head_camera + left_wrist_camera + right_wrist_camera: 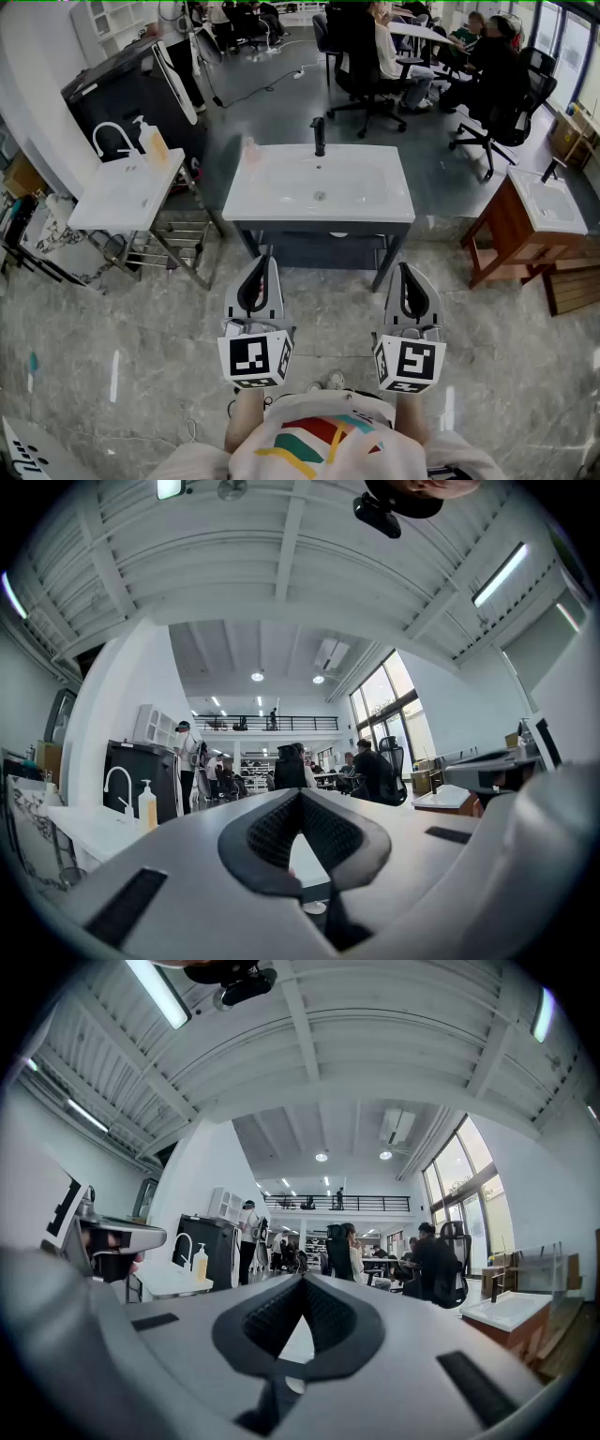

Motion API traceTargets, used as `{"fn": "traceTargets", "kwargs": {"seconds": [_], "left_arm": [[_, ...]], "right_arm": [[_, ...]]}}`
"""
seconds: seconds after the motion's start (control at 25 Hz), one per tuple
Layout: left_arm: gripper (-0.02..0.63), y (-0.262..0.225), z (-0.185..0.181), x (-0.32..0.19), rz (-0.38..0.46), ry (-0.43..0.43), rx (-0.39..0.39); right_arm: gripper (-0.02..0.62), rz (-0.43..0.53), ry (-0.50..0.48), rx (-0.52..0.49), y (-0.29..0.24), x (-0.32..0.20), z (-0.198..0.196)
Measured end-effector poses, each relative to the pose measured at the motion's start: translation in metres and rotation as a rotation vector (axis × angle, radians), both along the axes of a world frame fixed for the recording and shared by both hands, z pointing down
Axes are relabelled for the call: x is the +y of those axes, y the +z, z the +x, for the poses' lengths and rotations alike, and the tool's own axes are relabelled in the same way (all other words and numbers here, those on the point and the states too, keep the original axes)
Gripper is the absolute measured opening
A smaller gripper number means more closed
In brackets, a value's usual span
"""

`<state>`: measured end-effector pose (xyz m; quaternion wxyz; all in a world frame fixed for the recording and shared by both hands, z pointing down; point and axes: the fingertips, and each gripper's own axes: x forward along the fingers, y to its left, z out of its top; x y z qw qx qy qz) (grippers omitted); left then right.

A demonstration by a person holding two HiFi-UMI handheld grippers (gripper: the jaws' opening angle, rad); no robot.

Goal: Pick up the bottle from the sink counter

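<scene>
A white sink counter [281, 202] with a black faucet [319, 136] stands straight ahead. On its back left corner is a small, faint, translucent pinkish bottle [249, 150]; it is blurred. Both grippers hover level over the marble floor, short of the counter's front edge. The left gripper [265, 259] is shut with nothing in it, and its jaws meet at the tip [300, 793]. My right gripper [405, 268] is shut and empty too [303, 1278]. The grippers' own bodies hide the counter bottle in both gripper views.
A second white sink [122, 192] at the left carries a yellowish pump bottle [153, 141] [147, 805] [200, 1263] and a white faucet [111, 136]. A wooden sink stand [506, 230] is at the right. People sit on office chairs [487, 89] behind.
</scene>
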<state>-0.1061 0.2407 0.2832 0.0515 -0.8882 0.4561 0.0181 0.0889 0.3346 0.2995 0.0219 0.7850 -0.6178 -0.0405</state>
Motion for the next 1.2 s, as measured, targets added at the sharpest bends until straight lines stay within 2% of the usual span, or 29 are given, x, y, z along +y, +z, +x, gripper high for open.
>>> {"fn": "traceTargets", "kwargs": {"seconds": [0.44,0.64,0.84,1.2], "left_arm": [[0.018,0.007,0.011,-0.02,-0.015,-0.012,0.013],[0.018,0.011,0.021,-0.03,-0.021,-0.019,0.01],[0.018,0.016,0.037,-0.036,-0.02,-0.024,0.01],[0.018,0.018,0.049,-0.042,-0.02,-0.033,-0.005]], "right_arm": [[0.011,-0.013,-0.025,0.033,0.006,-0.025,0.008],[0.011,-0.008,-0.066,0.032,0.008,-0.038,0.012],[0.011,-0.026,-0.086,0.073,0.015,-0.045,0.02],[0.011,-0.007,-0.115,0.035,0.017,-0.053,0.032]]}}
